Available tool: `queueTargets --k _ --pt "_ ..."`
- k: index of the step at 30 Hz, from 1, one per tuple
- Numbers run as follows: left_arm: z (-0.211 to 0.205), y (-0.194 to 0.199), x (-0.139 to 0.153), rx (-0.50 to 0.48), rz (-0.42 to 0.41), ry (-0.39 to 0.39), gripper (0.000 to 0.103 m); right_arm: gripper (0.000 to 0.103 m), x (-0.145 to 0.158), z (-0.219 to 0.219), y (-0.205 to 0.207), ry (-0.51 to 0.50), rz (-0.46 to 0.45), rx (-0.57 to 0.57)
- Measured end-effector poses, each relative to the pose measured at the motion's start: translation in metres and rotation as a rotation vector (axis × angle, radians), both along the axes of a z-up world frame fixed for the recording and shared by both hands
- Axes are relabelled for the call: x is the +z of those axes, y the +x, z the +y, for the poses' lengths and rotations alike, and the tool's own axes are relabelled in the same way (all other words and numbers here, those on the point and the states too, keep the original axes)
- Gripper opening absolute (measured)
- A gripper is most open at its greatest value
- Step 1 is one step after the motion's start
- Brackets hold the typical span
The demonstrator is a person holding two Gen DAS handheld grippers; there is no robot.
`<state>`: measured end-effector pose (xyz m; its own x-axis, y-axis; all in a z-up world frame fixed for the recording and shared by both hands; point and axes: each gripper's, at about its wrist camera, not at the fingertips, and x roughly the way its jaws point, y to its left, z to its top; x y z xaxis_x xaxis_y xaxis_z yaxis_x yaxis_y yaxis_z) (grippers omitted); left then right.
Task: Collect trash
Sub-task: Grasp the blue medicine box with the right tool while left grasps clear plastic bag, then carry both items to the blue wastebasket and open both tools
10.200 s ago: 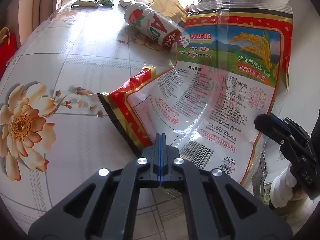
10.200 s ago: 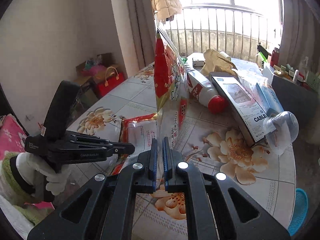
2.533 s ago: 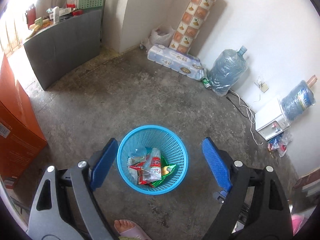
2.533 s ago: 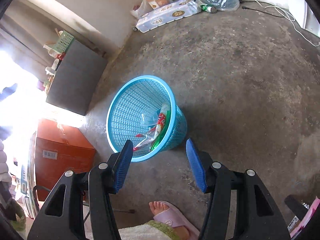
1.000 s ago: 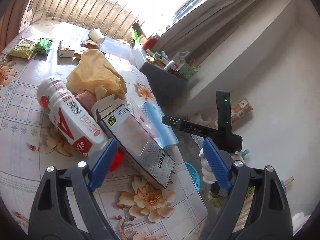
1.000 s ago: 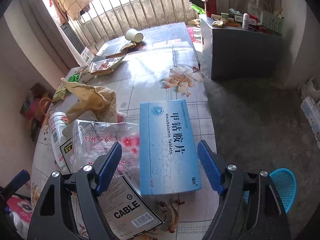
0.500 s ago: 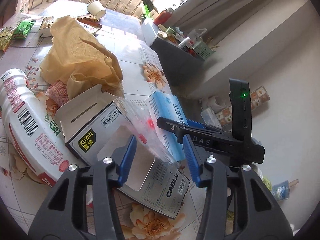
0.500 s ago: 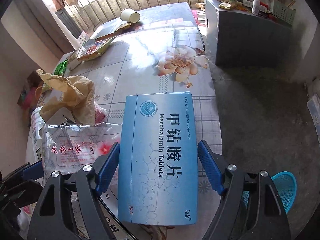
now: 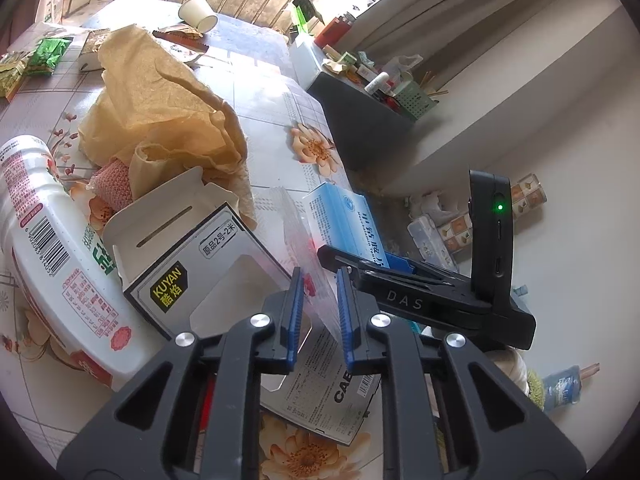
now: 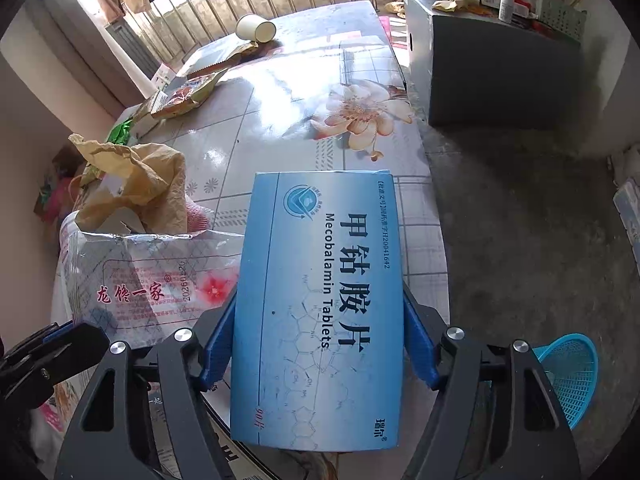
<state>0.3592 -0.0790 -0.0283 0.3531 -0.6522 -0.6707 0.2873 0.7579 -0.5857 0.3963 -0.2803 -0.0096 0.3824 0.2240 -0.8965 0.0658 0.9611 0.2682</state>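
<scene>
My right gripper has its blue jaws against both long sides of a blue Mecobalamin tablet box at the table's near edge; the box also shows in the left wrist view. My left gripper has its jaws narrowly apart around the edge of a clear plastic bag with red print, also seen in the right wrist view. The bag lies over a white KUYAN cable box. The right gripper's body sits just right of my left one.
A white bottle with a red cap end lies left of the cable box. Crumpled tan paper, a paper cup and snack wrappers lie further back. A blue trash basket stands on the floor right of the table.
Both grippers came back from the basket to the table. In the last half second the right jaws closed onto the blue box, and the left jaws narrowed around the clear bag.
</scene>
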Motion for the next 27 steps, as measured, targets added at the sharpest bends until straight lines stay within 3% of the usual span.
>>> queueTargets --k 5,13,27 --pt "0.006 -0.003 0.005 0.003 -0.023 -0.029 0.008 0.07 0.008 -0.007 -0.008 0.017 -0.024 -0.021" --pt "0.017 -0.013 0.025 0.012 -0.079 -0.086 0.006 0.07 0.035 -0.018 -0.022 0.041 -0.082 -0.044" --pt "0.024 -0.051 0.072 -0.01 -0.198 -0.086 0.006 0.07 0.091 -0.054 -0.082 0.152 -0.205 -0.122"
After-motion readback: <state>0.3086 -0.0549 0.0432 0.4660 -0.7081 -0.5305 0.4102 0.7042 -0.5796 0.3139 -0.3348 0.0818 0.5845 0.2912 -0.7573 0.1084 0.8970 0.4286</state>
